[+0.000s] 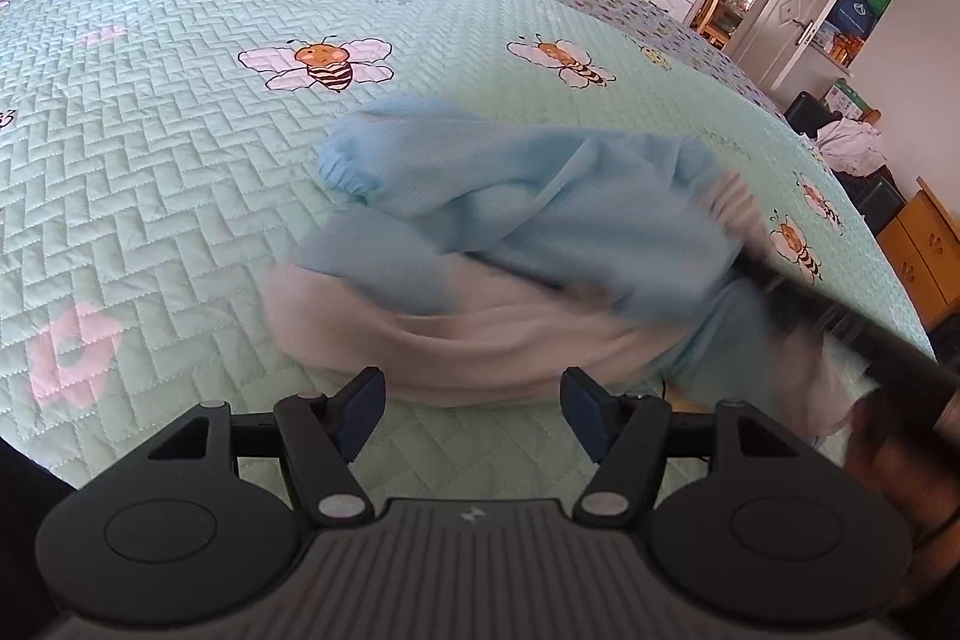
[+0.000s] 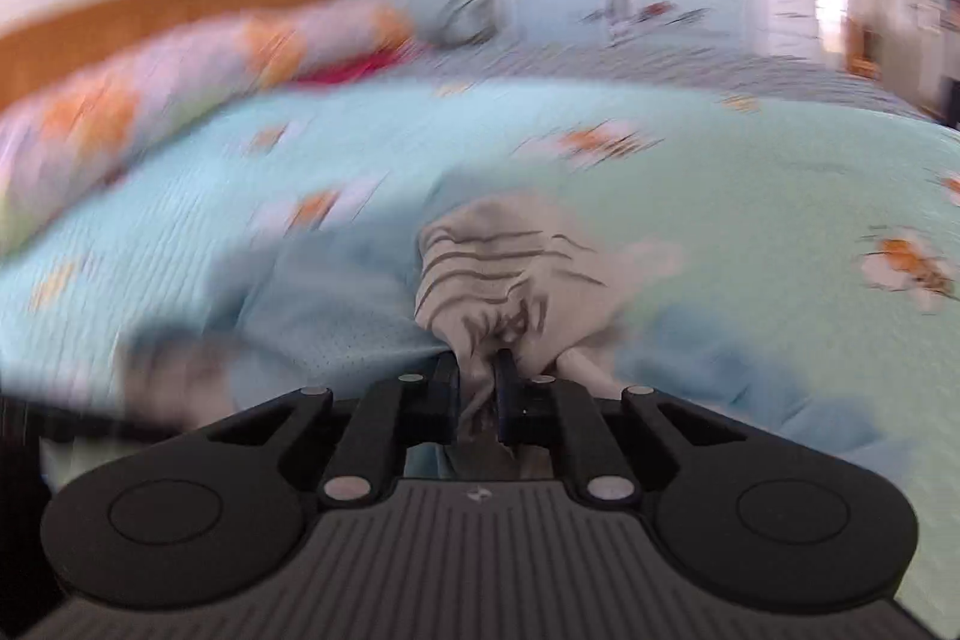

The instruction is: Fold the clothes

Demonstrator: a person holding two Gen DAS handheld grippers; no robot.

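Right tongs (image 2: 477, 388) clamped on the cream, dark-striped edge of the crumpled pale-blue mesh garment (image 1: 528, 226), lifting it off the bee-print quilted bed (image 1: 180, 148), likely to spread it; left tongs (image 1: 474, 403) wait open, empty.

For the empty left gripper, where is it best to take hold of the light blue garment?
Probably the elastic cuff of the light blue garment, approached from the left: it lies free on the bedspread, away from the right gripper.
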